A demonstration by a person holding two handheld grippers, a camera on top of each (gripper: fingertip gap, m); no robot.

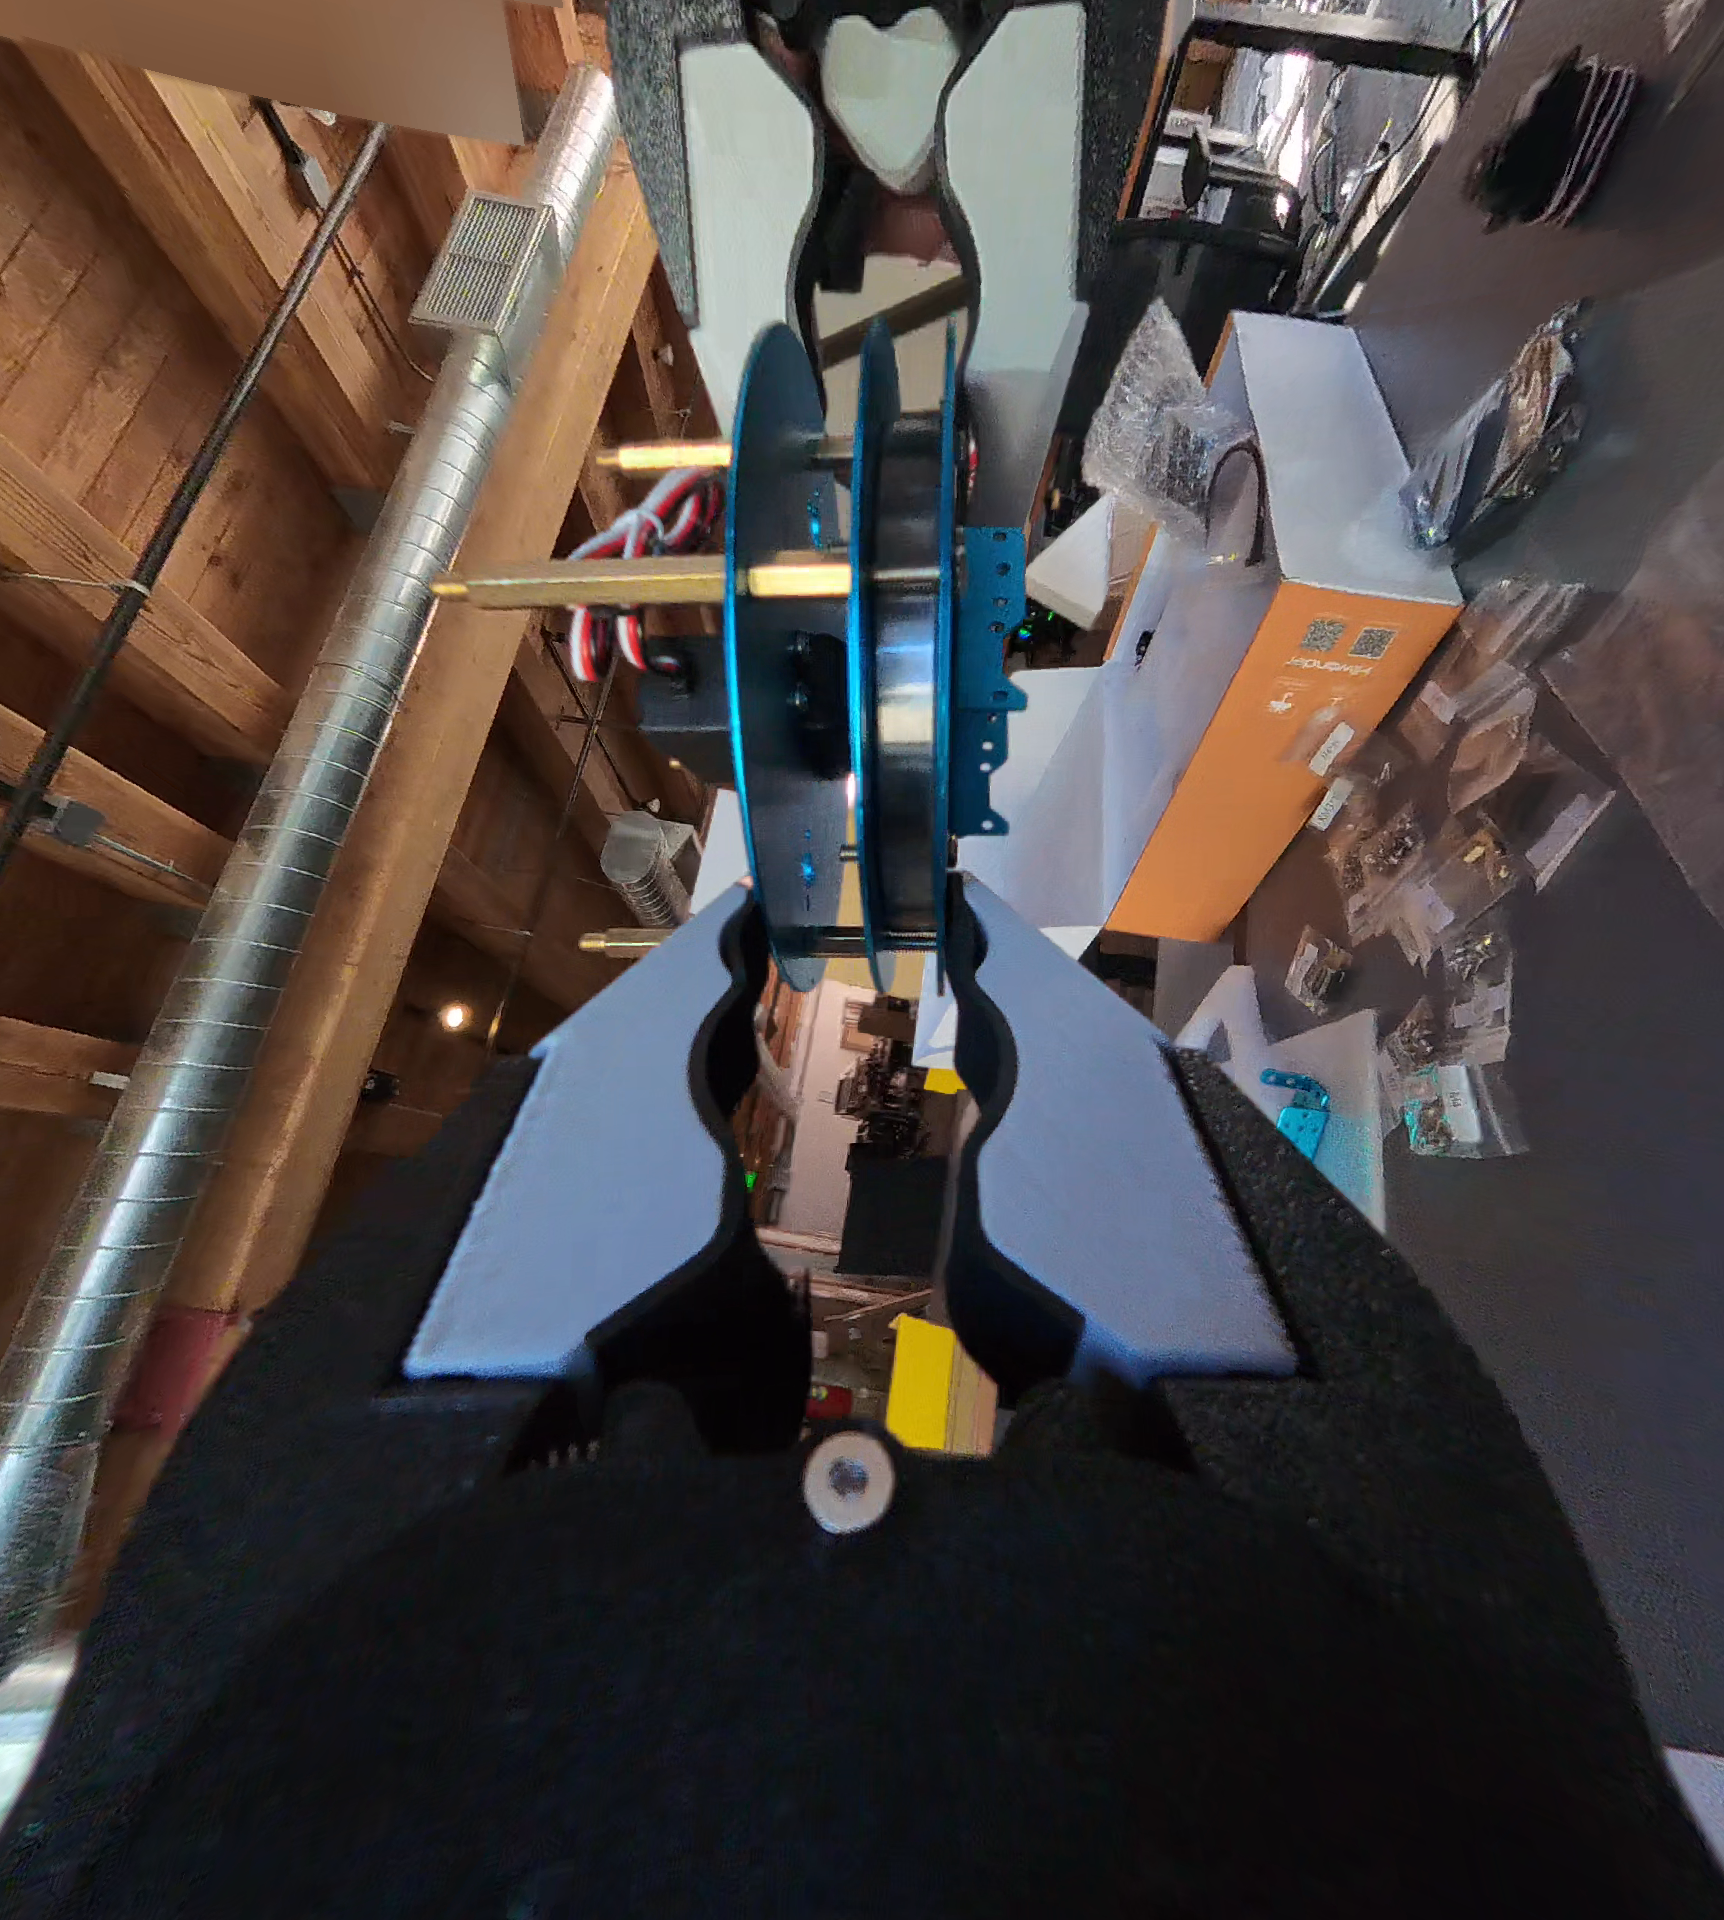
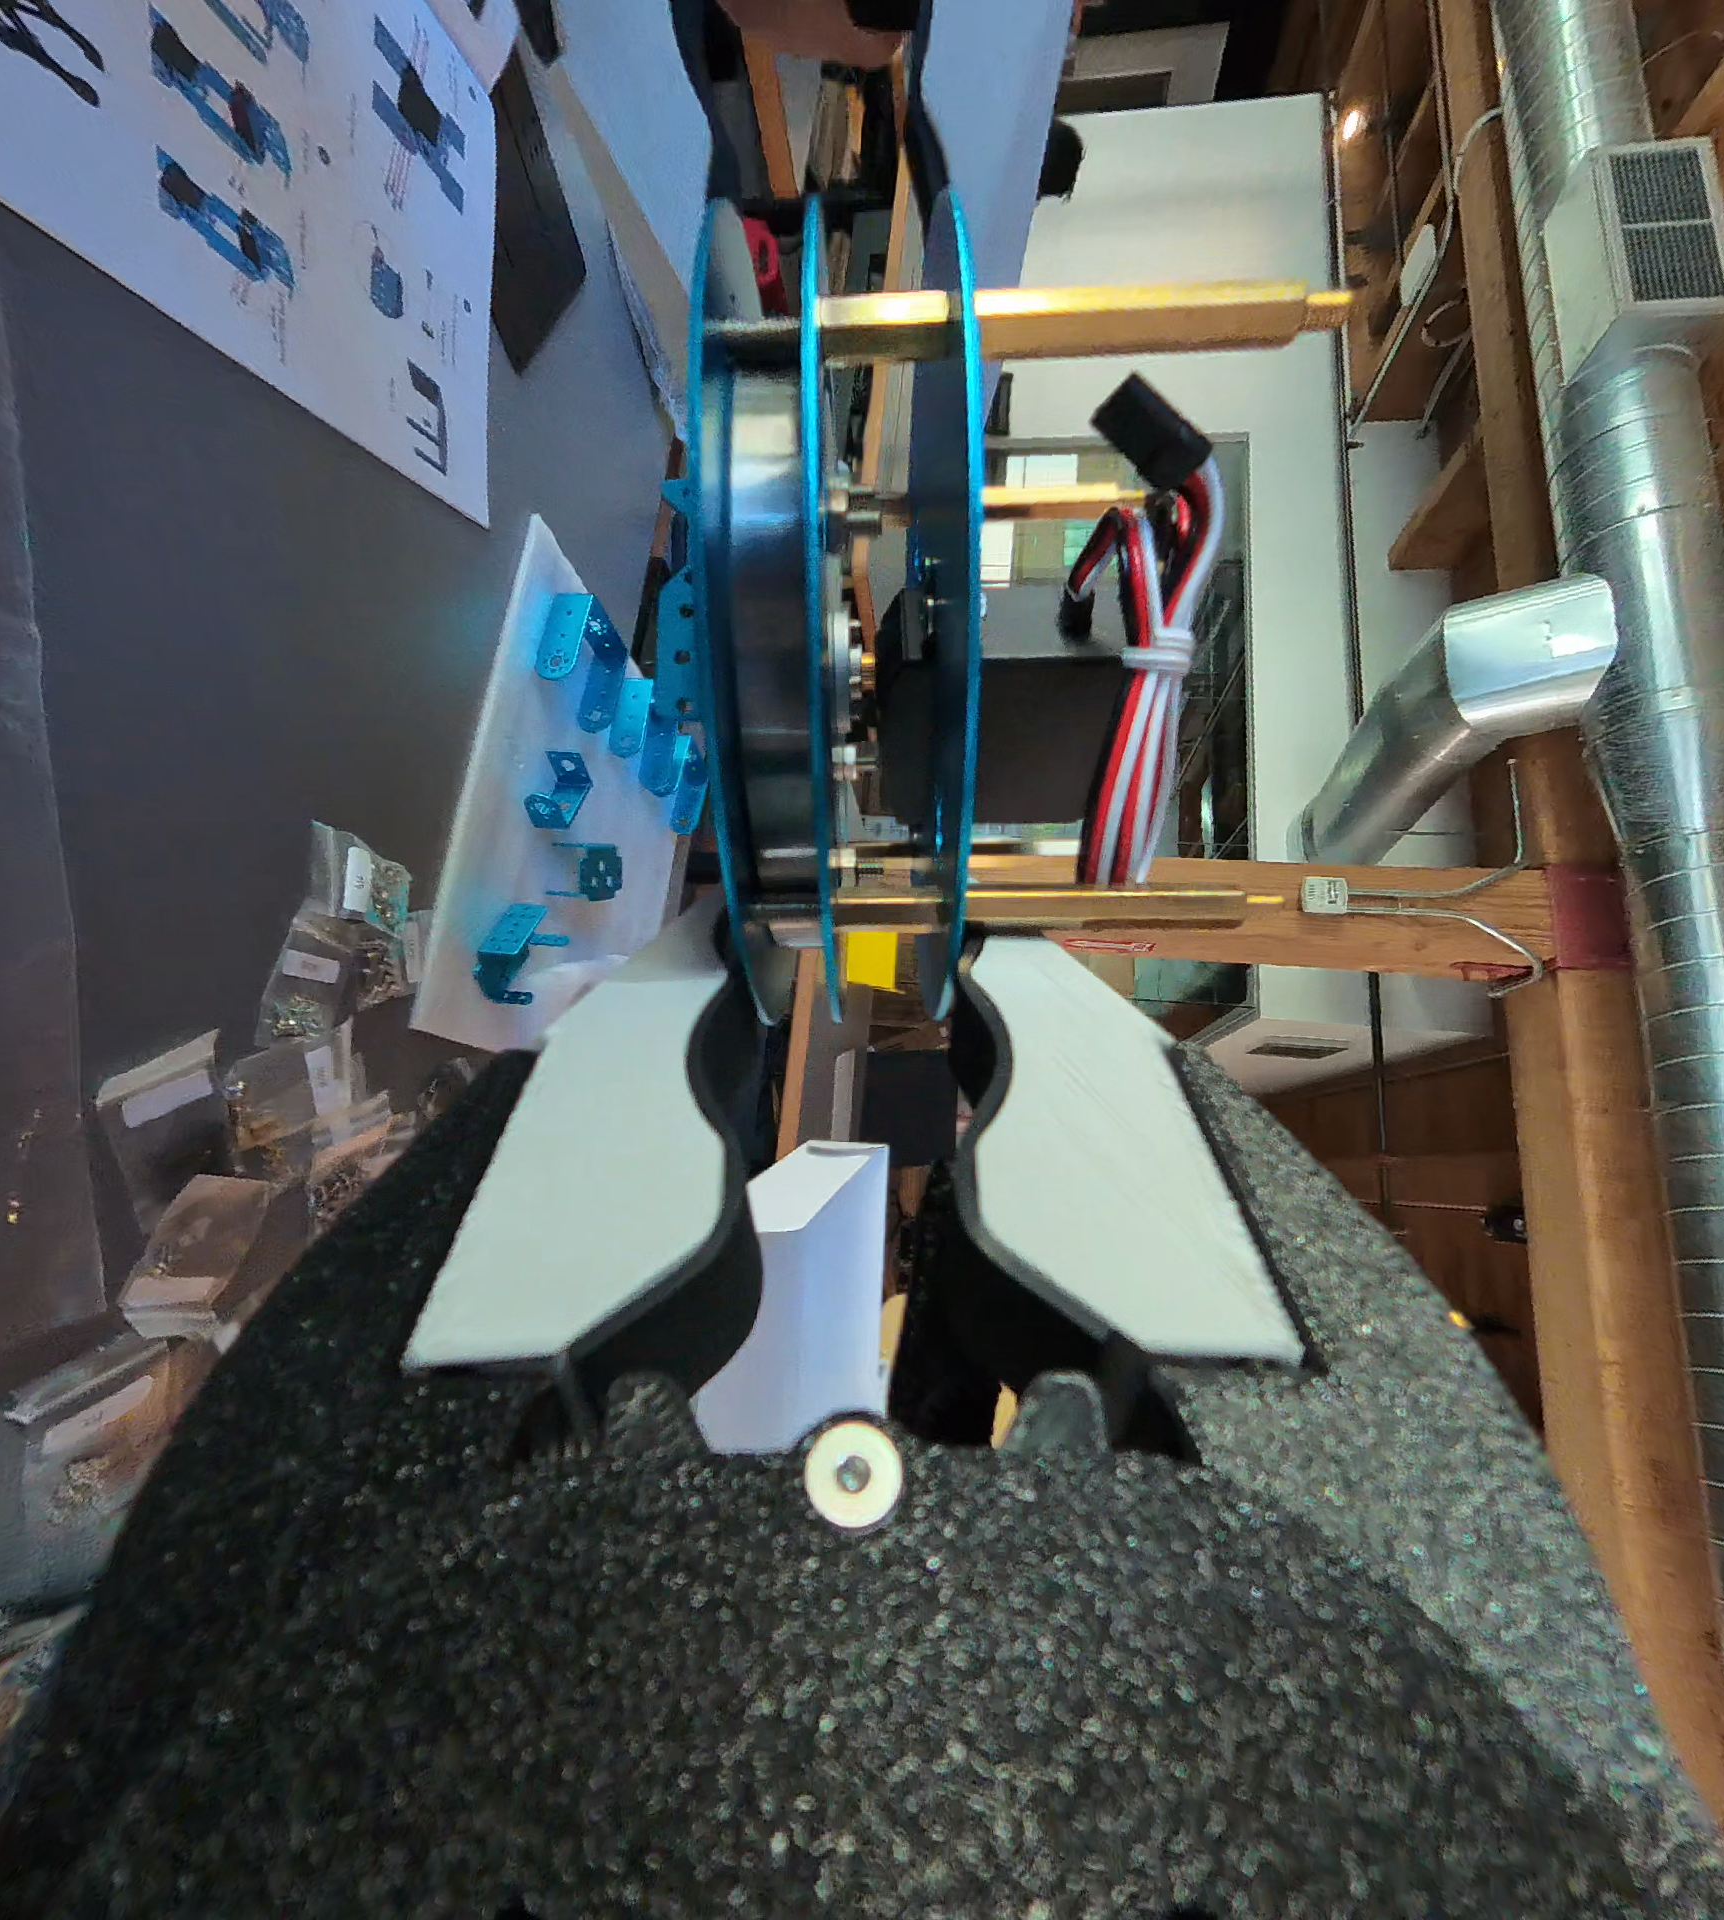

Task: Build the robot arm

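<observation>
Both claws hold one blue disc assembly (image 1: 842, 665) from opposite edges, lifted off the tabletop (image 1: 1616, 1351). The left claw (image 1: 853, 940) is closed to a narrow gap on the stacked discs' rim; the right claw (image 2: 858, 961) is closed the same way on the far rim.

My judgement: each grip catches only thin disc edges, so a twist or uneven pull could let the assembly slip or swing. The brass posts (image 2: 1128, 317) and the red, white and black wires (image 2: 1144, 675) stick out sideways and could snag.

An orange box (image 1: 1284, 727) carries printed squares and a logo, and a white instruction sheet (image 2: 297, 229) shows diagrams; their wording I leave unread.
</observation>
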